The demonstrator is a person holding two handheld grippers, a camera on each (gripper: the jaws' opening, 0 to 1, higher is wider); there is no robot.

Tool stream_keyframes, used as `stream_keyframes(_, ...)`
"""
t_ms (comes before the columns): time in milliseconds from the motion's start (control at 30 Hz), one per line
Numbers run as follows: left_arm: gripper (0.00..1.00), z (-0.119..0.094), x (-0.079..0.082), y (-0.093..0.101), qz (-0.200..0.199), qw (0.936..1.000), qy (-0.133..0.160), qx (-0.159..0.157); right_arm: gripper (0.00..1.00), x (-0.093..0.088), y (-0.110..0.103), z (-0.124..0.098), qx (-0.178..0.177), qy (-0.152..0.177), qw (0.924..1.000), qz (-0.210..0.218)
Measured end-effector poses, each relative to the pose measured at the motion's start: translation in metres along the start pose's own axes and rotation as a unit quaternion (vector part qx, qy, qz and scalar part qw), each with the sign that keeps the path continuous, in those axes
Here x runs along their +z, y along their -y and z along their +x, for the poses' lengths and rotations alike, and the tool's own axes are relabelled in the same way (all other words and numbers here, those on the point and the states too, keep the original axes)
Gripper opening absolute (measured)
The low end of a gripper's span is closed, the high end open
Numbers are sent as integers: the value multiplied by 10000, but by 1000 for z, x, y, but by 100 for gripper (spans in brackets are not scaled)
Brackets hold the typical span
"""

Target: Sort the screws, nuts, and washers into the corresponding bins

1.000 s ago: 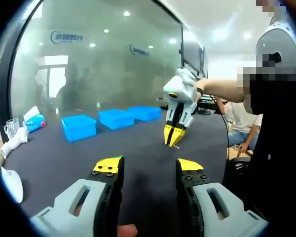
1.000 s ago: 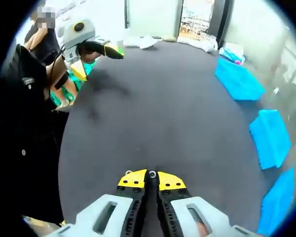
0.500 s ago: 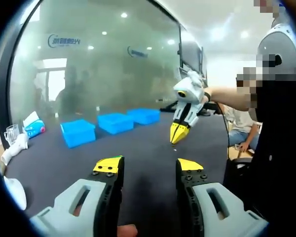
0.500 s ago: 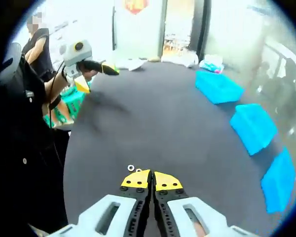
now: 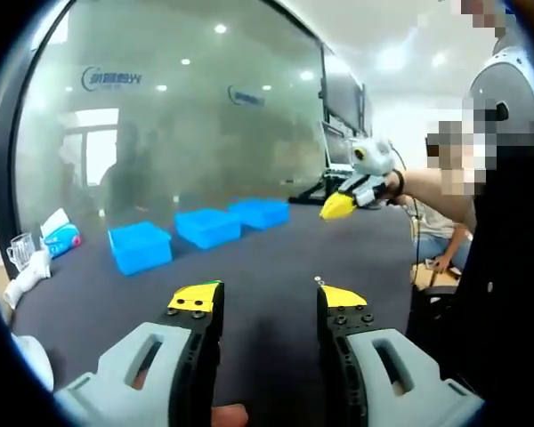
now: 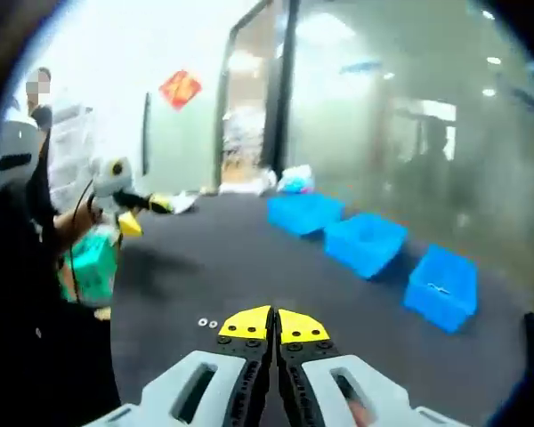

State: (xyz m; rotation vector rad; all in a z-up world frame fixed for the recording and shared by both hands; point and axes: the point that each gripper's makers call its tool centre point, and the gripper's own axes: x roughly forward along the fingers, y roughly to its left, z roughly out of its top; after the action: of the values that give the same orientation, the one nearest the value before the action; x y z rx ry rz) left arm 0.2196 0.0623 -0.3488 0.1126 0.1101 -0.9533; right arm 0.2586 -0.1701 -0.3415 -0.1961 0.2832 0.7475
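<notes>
three open blue plastic bins (image 6: 367, 242) are seen at two o'clock; right gripper (image 6: 274, 322) is clenched, possibly carrying hardware; left gripper (image 5: 265, 301) released; delivery judged next.

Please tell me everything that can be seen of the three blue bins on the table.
The three blue bins are open-topped rectangular boxes, plastic by their look, all the same bright blue. They stand upright in a row on the dark table, close to the frosted glass wall, with small gaps between them. In the right gripper view the nearest bin holds something small and pale; what it is cannot be told. No gripper touches them.
</notes>
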Motion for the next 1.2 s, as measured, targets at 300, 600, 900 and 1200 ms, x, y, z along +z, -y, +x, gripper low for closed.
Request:
stream_keyframes(300, 40, 5, 4, 4, -7, 10000, 15, -68, 0, 4, 6, -19, -394, 489, 9978, 202)
stream_keyframes(600, 40, 2, 2, 1, -12, 10000, 3, -32, 0, 18, 21, -8, -444, 584, 9971, 202)
stream_keyframes(900, 40, -1, -1, -1, -59, 10000, 15, 16, 0, 45, 51, 38, -467, 530, 9973, 210)
stream_keyframes(1200, 40, -4, -3, -3, -98, 9999, 42, 70, 0, 81, 101, 116, -692, 297, 9970, 172)
